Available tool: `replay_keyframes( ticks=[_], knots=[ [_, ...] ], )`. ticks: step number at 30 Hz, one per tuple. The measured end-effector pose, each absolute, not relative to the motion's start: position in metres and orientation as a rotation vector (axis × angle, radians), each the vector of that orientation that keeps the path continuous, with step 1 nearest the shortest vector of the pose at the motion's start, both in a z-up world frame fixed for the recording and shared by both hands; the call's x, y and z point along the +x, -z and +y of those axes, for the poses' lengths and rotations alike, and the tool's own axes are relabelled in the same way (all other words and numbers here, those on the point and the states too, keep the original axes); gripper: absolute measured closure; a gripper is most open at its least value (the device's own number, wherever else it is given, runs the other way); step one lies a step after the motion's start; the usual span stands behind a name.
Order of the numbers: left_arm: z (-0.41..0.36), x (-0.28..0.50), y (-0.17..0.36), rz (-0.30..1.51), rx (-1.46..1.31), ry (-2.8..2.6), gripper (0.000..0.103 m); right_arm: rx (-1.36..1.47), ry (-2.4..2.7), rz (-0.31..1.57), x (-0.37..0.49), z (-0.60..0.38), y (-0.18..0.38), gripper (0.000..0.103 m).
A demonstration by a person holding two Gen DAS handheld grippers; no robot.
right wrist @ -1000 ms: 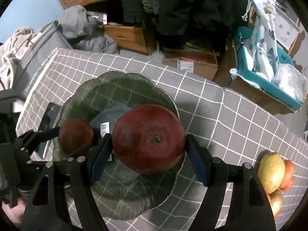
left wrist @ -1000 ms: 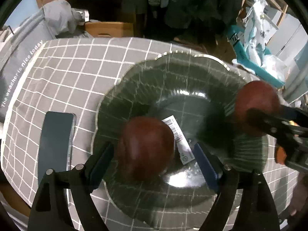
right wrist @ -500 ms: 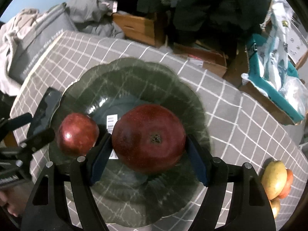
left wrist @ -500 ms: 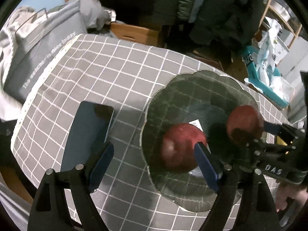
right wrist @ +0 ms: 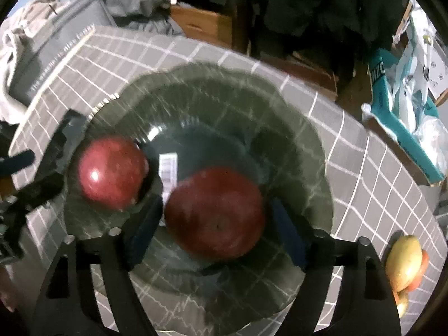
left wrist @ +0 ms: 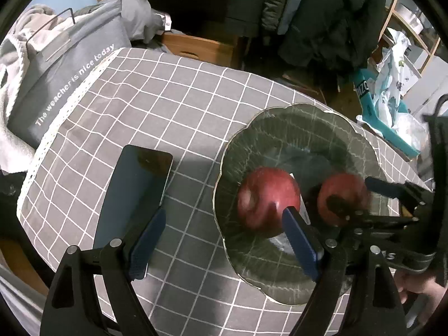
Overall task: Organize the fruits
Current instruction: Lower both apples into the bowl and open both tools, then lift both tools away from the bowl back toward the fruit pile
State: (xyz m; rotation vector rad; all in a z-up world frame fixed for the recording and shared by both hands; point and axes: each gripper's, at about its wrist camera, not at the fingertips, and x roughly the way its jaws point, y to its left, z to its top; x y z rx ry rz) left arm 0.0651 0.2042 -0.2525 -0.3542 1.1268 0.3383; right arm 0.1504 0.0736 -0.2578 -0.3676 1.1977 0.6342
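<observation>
On green glass plate (right wrist: 294,128), two red apples (right wrist: 112,172)

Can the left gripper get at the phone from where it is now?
Probably yes. The left gripper is open and empty, with its left finger already beside the phone. The phone lies flat on the cloth, uncovered.

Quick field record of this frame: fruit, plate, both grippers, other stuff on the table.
plate: dark glass plate on checked cloth
fruit on plate: two red apples
right gripper: jaws just opened, pads off the nearer apple
left gripper: open, empty, beside the plate
off plate: phone; yellow and orange fruit
</observation>
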Motion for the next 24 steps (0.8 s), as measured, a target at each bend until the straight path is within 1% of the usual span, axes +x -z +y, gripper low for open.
replay_keyframes(
  ticks=[10,24],
  knots=[
    [0.197,0.06,0.23,1.082,-0.369,-0.316,0.017,-0.269,-0.59,1.094,0.155,0.047,0.207,0.018],
    [0.163,0.052,0.17,0.96,-0.313,-0.235,0.017,-0.216,-0.516,0.845,0.131,-0.014,0.111,0.018]
  ],
)
